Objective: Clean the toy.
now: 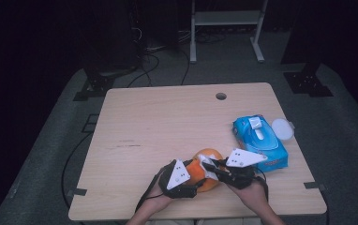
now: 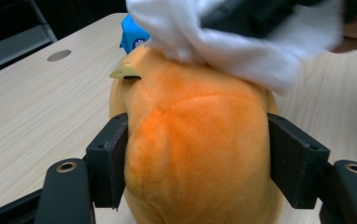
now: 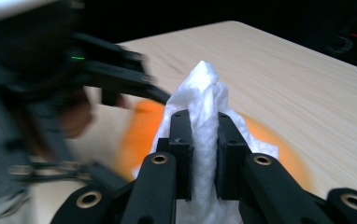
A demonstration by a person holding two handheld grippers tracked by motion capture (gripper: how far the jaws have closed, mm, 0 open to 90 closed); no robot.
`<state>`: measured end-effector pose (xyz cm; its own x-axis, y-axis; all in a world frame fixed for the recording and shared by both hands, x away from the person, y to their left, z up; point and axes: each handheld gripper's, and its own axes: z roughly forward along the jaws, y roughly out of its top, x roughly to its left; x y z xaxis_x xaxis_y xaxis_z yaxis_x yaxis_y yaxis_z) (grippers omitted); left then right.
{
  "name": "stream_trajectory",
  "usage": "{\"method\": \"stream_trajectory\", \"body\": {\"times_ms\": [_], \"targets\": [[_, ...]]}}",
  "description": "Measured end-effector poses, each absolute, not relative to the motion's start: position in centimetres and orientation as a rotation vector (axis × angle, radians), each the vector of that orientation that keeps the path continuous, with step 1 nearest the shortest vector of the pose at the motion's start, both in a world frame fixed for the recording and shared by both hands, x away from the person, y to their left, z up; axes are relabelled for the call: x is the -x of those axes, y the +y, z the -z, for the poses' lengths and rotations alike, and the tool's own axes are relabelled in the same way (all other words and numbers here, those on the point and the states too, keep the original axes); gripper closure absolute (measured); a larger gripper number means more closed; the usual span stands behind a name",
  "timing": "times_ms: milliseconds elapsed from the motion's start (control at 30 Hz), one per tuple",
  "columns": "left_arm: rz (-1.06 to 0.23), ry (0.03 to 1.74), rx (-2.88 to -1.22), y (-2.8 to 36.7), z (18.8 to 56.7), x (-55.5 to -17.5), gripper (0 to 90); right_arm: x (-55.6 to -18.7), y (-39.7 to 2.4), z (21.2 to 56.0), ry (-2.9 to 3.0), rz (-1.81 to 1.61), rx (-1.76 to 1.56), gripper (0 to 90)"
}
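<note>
Plush (image 1: 208, 161) on wooden table (image 1: 158, 126)

An orange plush toy (image 2: 195, 154) sits on the wooden table near its front edge, soft and rounded, with a crumpled white tissue (image 3: 204, 116) bunched upright and pressed against its top.

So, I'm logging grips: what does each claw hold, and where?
Left claw grips the orange plush toy by its sides; right claw pinches the white wipe mid-bunch.
</note>
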<state>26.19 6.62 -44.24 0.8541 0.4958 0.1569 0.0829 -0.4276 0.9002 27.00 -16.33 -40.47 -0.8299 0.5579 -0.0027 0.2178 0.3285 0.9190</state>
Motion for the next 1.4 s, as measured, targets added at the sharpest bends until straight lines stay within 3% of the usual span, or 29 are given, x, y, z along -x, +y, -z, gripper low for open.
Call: {"method": "stream_trajectory", "body": {"times_ms": [100,233,433,667,833,967,1167,1400], "targets": [[-0.394,0.492,-1.925,6.7,44.4,-26.6,19.9,-27.7,-17.5,41.0,2.262,-1.478,-0.763,79.0],[-0.311,0.559,-1.893,7.0,44.6,-27.2,17.5,-27.2,-17.2,41.1,2.267,-1.495,-0.764,78.8],[-0.368,0.551,-1.911,7.5,44.4,-27.1,30.8,-26.3,-15.9,40.7,2.289,-1.493,-0.651,78.6],[-0.347,0.595,-1.885,8.3,44.6,-27.8,31.5,-27.6,-18.0,41.5,2.262,-1.474,-0.797,78.7],[-0.492,0.467,-1.937,7.1,44.0,-26.5,32.4,-26.3,-16.0,40.7,2.287,-1.506,-0.666,78.6],[-0.531,0.425,-1.970,7.2,43.5,-26.4,32.7,-26.6,-16.7,40.4,2.264,-1.500,-0.697,78.6],[-0.356,0.547,-1.909,7.4,43.8,-27.1,17.0,-27.1,-16.9,41.2,2.302,-1.477,-0.735,78.4],[-0.475,0.411,-1.970,6.4,43.9,-25.7,30.1,-25.8,-15.5,40.4,2.305,-1.502,-0.648,78.4]]}}
